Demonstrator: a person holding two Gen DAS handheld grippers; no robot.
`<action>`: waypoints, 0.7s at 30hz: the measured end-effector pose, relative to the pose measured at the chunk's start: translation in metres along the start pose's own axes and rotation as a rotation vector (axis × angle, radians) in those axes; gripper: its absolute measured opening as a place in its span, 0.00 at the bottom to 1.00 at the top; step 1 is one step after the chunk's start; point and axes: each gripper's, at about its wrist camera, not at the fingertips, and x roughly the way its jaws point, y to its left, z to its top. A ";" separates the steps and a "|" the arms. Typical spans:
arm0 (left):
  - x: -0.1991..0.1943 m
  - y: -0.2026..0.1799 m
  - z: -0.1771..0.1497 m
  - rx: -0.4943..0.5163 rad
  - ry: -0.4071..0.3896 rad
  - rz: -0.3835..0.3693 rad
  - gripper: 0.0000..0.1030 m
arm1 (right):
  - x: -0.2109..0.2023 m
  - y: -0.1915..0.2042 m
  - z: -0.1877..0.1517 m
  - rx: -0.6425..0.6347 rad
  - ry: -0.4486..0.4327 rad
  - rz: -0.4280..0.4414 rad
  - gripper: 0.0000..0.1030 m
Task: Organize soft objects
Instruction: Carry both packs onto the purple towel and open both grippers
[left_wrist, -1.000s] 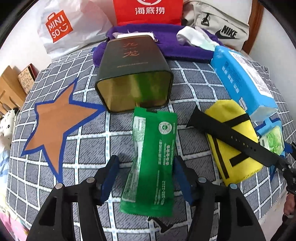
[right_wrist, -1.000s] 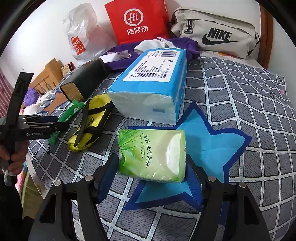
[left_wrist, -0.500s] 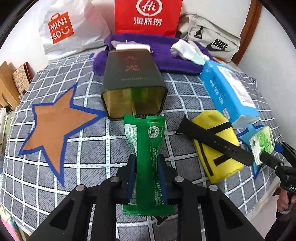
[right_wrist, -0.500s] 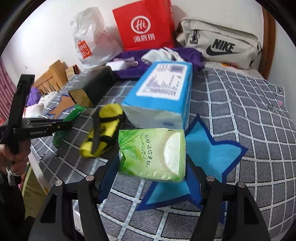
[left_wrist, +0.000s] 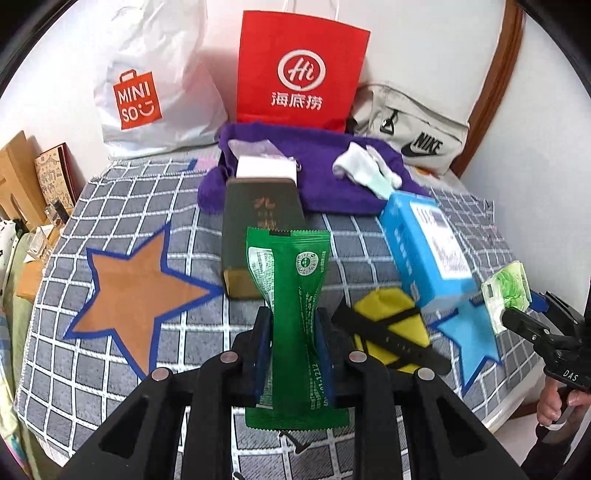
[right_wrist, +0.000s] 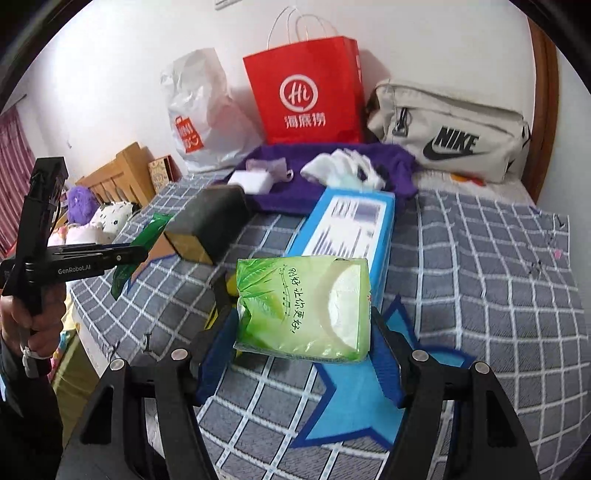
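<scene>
sachet (left_wrist: 295, 321): light, crinkly, slippery; pinched mid-length in left gripper (left_wrist: 293, 354), off the bed (left_wrist: 122, 369)
tissues (right_wrist: 306, 306): soft, squashy; clamped across width by right gripper (right_wrist: 303, 350), lifted
risk: sachet sliding

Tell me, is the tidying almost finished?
Not yet. Nothing looks put away so far. The left gripper is pinching a green packet, and the right gripper is holding a green tissue pack, both lifted off the bed. The yellow pouch, blue tissue box and white socks still lie on the bed.
</scene>
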 end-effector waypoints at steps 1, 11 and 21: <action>-0.001 -0.001 0.002 -0.005 -0.004 -0.003 0.22 | -0.001 -0.001 0.004 -0.002 -0.006 -0.003 0.66; -0.002 0.001 0.041 -0.036 -0.036 -0.008 0.22 | -0.001 -0.010 0.055 0.003 -0.055 -0.022 0.66; 0.010 0.018 0.083 -0.072 -0.040 0.012 0.22 | 0.012 -0.025 0.111 0.018 -0.085 -0.043 0.66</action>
